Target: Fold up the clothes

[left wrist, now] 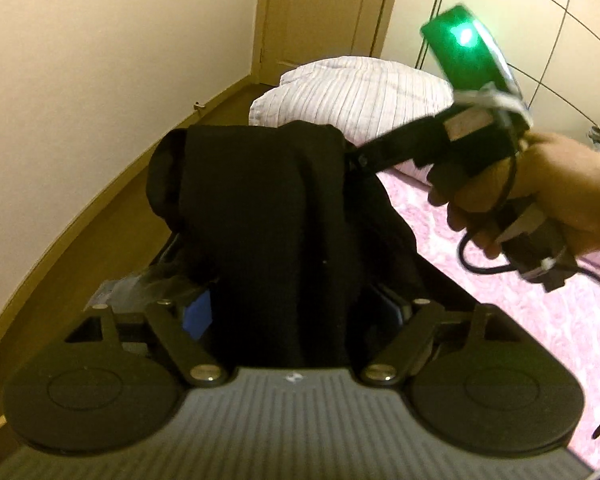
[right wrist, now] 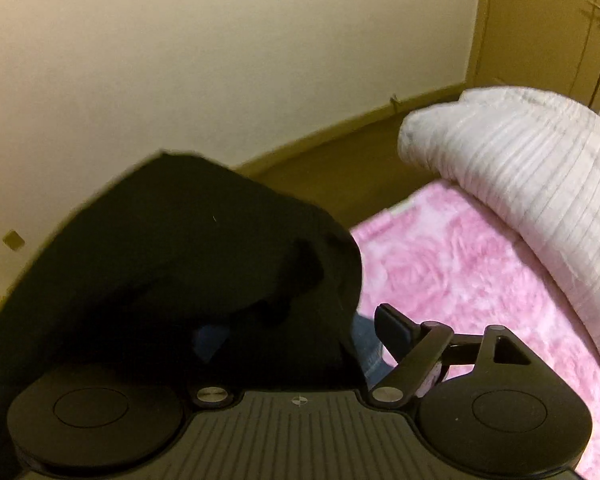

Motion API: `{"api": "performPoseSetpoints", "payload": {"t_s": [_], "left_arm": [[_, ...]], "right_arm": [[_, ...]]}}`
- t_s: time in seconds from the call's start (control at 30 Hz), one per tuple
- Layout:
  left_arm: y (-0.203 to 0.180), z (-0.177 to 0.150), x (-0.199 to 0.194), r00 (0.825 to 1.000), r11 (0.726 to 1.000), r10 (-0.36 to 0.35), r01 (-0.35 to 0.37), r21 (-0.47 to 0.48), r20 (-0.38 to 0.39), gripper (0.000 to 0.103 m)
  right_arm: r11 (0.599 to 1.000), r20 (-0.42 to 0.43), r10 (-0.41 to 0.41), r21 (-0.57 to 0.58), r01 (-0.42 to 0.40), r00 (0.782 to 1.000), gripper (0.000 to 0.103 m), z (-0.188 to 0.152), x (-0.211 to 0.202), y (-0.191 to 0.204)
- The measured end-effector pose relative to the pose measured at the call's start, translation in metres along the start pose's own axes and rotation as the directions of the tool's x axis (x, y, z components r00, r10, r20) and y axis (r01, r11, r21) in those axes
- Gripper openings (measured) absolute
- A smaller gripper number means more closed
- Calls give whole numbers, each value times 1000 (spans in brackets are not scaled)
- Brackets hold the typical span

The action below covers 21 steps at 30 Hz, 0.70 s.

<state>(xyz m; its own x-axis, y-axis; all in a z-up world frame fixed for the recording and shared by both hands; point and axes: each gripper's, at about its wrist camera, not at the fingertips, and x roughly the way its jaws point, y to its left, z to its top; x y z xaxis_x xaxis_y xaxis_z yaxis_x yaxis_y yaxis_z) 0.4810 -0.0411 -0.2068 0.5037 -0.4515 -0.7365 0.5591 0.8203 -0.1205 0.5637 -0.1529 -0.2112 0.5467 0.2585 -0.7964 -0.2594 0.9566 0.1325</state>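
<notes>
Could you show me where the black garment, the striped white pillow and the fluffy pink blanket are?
Black fabric garment [left wrist: 276, 216]: left wrist view, on its draped middle.
Striped white pillow [right wrist: 532, 160]: right wrist view, on its ribbed top.
Fluffy pink blanket [right wrist: 452, 264]: right wrist view, on a bare patch.

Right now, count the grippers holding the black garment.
2. The left gripper clamps the black garment from below, near the camera; the right gripper pinches its upper right edge. Its jaws are hidden by cloth in its own view.
</notes>
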Motion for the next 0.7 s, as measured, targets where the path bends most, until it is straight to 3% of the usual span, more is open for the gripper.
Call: {"api": "performPoseSetpoints", "payload": {"t_s": [0.13,0.23,0.27,0.3,0.37,0.4,0.43,0.5,0.7], "left_arm": [[3,2,5,1000,1000,-15,15,-3,-8,82],[5,4,8,1000,1000,-27,27,-6,-13,71],[4,5,8,999,999,-39,39,-9,-13,67],[4,6,8,999,999,-51,51,-11,-13,57],[2,8,8,998,998,-65,65,-7,-11,46],[0,9,6,998,998,-65,65,0,-6,35],[-3,9,2,998,998,-64,64,9,4,27],[-9,7,-17,997,997,-68,68,28,28,21],[-43,13,-66,988,987,-101,85,140,118,18]], "right_arm": [[999,-14,16,-36,-16,1000,83,1,3,8],[1000,-54,28,9,-28,998,80,3,22,-1],[1000,-57,21,16,-20,998,61,3,25,-4],[1000,-59,5,11,-4,998,33,2,25,-4],[1000,-56,-14,2,14,998,16,0,22,-5],[1000,-46,-10,-1,10,999,10,-2,17,-5],[1000,-36,-5,-4,5,999,9,-4,12,-5],[1000,2,-10,3,10,1000,6,-7,-6,-6],[997,123,-41,75,32,992,5,-16,-85,-16]]}}
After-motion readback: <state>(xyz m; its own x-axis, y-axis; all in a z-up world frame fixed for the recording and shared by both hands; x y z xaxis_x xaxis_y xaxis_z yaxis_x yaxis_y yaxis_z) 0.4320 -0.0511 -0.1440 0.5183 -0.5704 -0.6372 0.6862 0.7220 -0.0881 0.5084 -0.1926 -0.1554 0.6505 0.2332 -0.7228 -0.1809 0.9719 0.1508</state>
